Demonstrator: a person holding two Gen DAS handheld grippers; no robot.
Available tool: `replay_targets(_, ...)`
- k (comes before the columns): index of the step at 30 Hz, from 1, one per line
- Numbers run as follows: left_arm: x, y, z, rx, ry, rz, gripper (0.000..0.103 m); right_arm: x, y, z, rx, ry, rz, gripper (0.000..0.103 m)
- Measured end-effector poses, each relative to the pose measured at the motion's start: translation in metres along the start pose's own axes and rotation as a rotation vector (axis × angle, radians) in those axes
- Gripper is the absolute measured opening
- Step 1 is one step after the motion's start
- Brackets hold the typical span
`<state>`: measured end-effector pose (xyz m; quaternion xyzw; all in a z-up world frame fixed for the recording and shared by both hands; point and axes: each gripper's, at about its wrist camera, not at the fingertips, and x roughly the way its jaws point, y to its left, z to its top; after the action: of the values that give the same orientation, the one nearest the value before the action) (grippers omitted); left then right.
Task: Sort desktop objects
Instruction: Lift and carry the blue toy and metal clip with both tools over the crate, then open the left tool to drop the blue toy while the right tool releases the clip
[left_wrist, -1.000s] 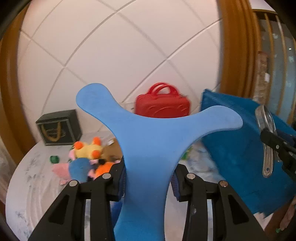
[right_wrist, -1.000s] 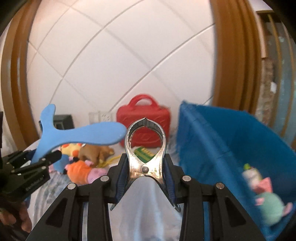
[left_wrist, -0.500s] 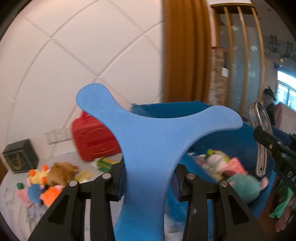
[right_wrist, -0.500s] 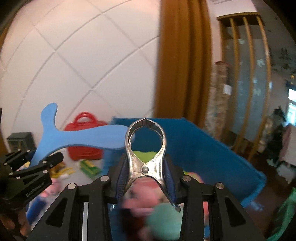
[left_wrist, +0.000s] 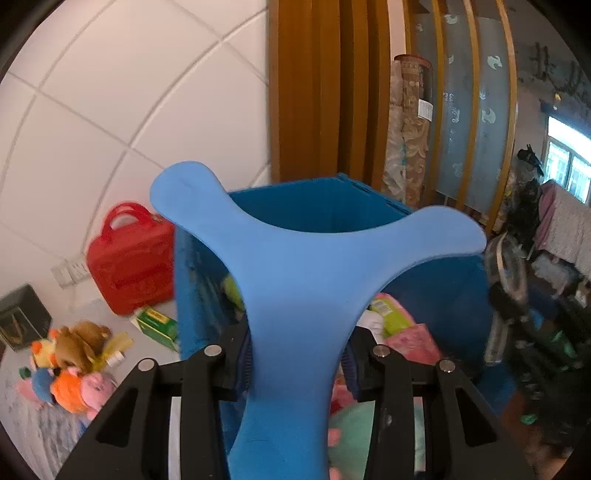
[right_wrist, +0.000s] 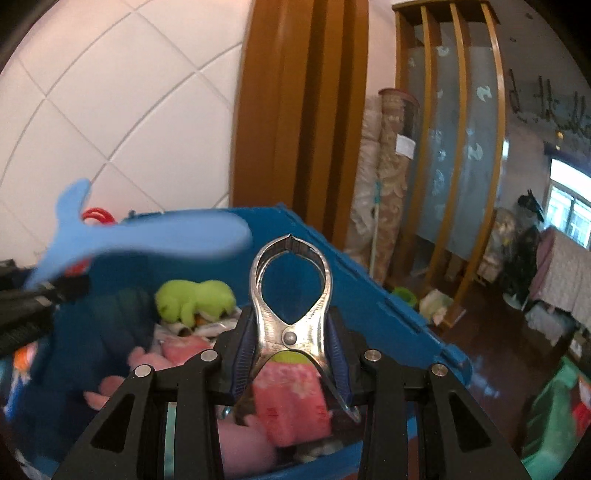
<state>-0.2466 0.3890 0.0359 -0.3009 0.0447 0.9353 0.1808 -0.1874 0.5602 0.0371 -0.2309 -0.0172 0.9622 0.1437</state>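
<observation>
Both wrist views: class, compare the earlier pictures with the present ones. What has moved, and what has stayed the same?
Both hands swung from the table of toys toward the blue bin, which now fills the views with its contents below. The red case and plush toys slid to the left edge. Unchanged: the left gripper stays shut on the blue three-armed piece, the right gripper on the metal clamp.

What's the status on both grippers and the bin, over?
Left gripper shut on blue three-armed piece. Right gripper shut on metal clamp. Both over blue bin, already holding toys. Nothing blocking.
</observation>
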Motion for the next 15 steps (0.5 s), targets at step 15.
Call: replay_targets(15,0.037,-0.033,-0.003,0.031,0.139,0.031,0.039,0.013,-0.022,0.001,-0.018,0.002,-0.020,0.037)
